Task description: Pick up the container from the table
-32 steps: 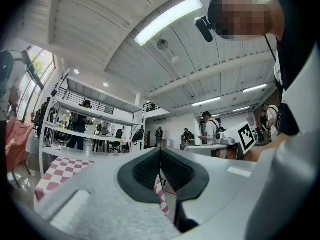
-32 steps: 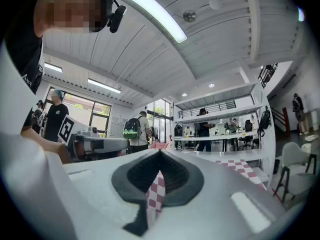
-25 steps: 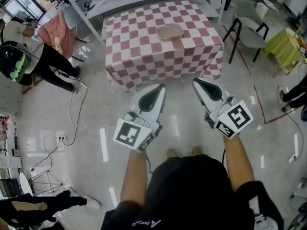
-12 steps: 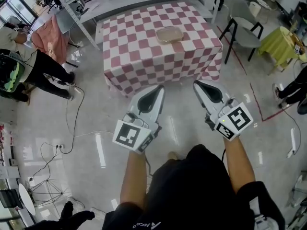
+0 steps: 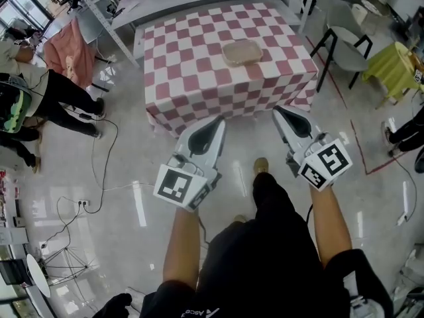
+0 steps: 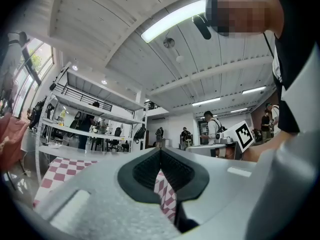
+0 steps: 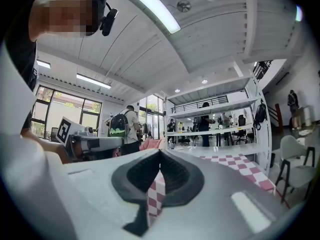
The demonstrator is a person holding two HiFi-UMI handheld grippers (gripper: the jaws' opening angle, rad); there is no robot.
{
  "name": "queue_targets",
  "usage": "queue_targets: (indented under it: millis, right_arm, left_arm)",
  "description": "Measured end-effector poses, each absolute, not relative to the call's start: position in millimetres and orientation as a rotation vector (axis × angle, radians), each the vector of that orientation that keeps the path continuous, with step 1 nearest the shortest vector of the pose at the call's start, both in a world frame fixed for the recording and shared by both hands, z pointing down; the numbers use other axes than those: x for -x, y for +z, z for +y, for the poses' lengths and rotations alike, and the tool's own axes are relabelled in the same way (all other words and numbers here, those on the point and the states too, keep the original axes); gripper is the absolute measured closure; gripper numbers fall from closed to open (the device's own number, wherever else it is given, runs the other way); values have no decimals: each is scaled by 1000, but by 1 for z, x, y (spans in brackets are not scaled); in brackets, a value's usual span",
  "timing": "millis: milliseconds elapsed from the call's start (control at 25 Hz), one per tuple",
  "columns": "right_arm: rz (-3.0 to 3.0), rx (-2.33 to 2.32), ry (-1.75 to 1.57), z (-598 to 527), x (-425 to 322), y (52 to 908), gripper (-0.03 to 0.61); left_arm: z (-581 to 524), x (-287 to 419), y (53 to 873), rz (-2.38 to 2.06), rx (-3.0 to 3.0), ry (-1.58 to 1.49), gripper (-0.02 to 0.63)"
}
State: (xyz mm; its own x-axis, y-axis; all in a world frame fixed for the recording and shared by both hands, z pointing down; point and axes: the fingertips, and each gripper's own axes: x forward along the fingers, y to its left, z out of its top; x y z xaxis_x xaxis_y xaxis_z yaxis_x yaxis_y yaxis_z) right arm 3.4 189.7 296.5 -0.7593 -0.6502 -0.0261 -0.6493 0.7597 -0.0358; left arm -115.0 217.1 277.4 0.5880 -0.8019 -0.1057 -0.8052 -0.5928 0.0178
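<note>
A shallow tan container (image 5: 242,52) lies on the table with the red-and-white checked cloth (image 5: 192,71), towards its far right part. My left gripper (image 5: 219,122) and right gripper (image 5: 277,110) are held side by side over the floor, short of the table's near edge and well apart from the container. Both are shut with nothing between their jaws. In the left gripper view (image 6: 160,151) and the right gripper view (image 7: 160,153) the black pads meet, and only the checked cloth (image 7: 235,162) shows past them; the container is hidden there.
A black-legged chair (image 5: 344,42) and a yellow-green covered stand (image 5: 392,63) are to the table's right. Metal shelving (image 5: 106,18) runs behind and left of the table. People (image 5: 46,91) stand at the left. Cables (image 5: 99,177) trail over the glossy floor.
The person has stepped towards the table, one foot now forward between the grippers. The table and container look nearer and larger. Both grippers stayed shut and kept their side-by-side pose.
</note>
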Motion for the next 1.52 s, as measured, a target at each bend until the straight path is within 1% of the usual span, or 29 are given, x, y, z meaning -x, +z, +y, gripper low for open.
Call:
queue_targets:
  millis: [280,520,1000,1320,1400,1520]
  right_arm:
    - [2951,1058,11,87,-4,306,575]
    - [2992,1077,26,-10,-20,320,575]
    - [3092,1049,-197,-175,-42,378,575]
    - [3142,1059,-491,-229,-31,428,526]
    - [3143,1072,-572,-239,-28,439,498]
    - [3146,1077,-708,-254,-21,457,436]
  left_arm:
    - [122,116,289,1452,2748,95,604]
    - [30,106,300,1499,2710,40,603]
    - [-124,103,342,1715,2677,-45,603]
    - [-179,121,392,1806,2749,-146,603]
    - [-190,126,402,1811,2770,-166,603]
    - [-205,132,417,1802,2810,-183,602]
